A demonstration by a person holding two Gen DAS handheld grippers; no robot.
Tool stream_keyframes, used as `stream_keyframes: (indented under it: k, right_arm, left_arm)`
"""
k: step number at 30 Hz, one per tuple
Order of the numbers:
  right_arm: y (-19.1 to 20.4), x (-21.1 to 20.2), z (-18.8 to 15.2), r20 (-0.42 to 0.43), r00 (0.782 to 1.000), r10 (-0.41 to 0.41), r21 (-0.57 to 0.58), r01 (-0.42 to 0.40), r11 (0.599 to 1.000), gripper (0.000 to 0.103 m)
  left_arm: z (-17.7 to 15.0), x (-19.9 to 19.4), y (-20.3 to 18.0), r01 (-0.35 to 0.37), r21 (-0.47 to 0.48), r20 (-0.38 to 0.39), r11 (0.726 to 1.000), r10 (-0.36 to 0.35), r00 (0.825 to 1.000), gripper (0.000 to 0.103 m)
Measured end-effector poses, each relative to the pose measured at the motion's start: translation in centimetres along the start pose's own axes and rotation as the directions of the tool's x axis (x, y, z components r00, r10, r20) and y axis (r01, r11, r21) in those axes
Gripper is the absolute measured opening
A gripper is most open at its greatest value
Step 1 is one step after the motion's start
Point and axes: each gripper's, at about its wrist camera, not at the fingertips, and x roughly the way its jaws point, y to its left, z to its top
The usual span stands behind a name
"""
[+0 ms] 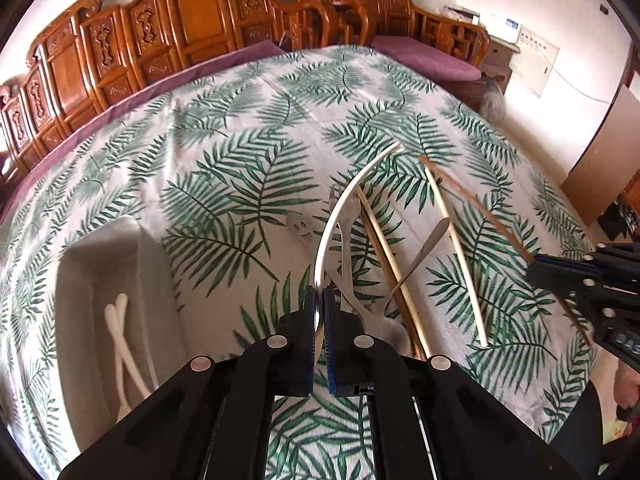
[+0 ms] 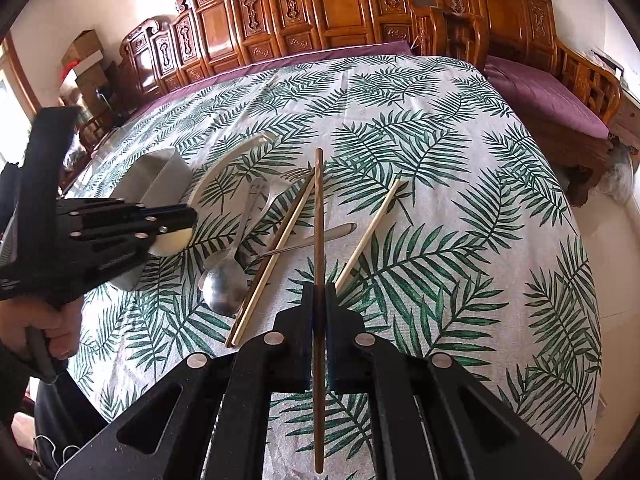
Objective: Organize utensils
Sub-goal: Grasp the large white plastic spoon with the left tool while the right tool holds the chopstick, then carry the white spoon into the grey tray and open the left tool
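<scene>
The left gripper [image 1: 319,300] pinches a white spoon [image 1: 344,196]. The right gripper [image 2: 319,300] pinches a brown chopstick [image 2: 318,216] over the table [image 2: 500,240].

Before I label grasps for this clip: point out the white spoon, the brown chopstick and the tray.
white spoon [image 1: 340,208], left wrist view, mid-handle.
brown chopstick [image 2: 318,216], right wrist view, shaft ahead of the fingers.
tray [image 1: 156,256], left wrist view, right wall.

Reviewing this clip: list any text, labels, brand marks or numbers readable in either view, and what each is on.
"DAS": partial white lettering on the side of the right gripper, cut off at the frame edge.
Wall panel: a line of print along its top, too small and blurred to read.
White box beside the panel: a small blue label, unreadable.
Utensils, tray and tablecloth: no text visible.
</scene>
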Motion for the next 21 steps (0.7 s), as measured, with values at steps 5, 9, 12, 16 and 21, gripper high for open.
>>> stream_keyframes:
  k: [5, 9, 12, 16, 21]
  right_arm:
    - [0.4, 0.0, -0.1, 0.001, 1.000, 0.003, -0.010, -0.003, 1.000, 0.007]
    - [1.0, 0.0, 0.0, 0.002, 1.000, 0.010, -0.022, -0.010, 1.000, 0.007]
    - [1.5, 0.0, 0.0, 0.007, 1.000, 0.012, -0.033, -0.012, 0.999, 0.007]
    - [2.4, -0.1, -0.1, 0.010, 1.000, 0.011, -0.057, -0.010, 0.998, 0.007]
    - [3.7, -0.2, 0.2, 0.017, 1.000, 0.005, -0.090, -0.003, 0.996, 0.007]
  left_arm:
    - [-0.1, -2.2, 0.4, 0.001, -0.014, 0.039, 1.000, -0.001, 0.999, 0.003]
    - [-0.3, -4.1, 1.0, 0.006, -0.030, 0.074, 1.000, -0.004, 0.997, 0.003]
    - [-0.6, -5.6, 1.8, 0.005, -0.045, 0.098, 0.999, -0.001, 0.995, 0.003]
    - [-1.3, -7.2, 3.2, 0.005, -0.057, 0.117, 0.998, 0.001, 0.993, 0.003]
    - [-2.4, -8.5, 5.4, 0.002, -0.080, 0.130, 0.997, 0.009, 0.992, 0.003]
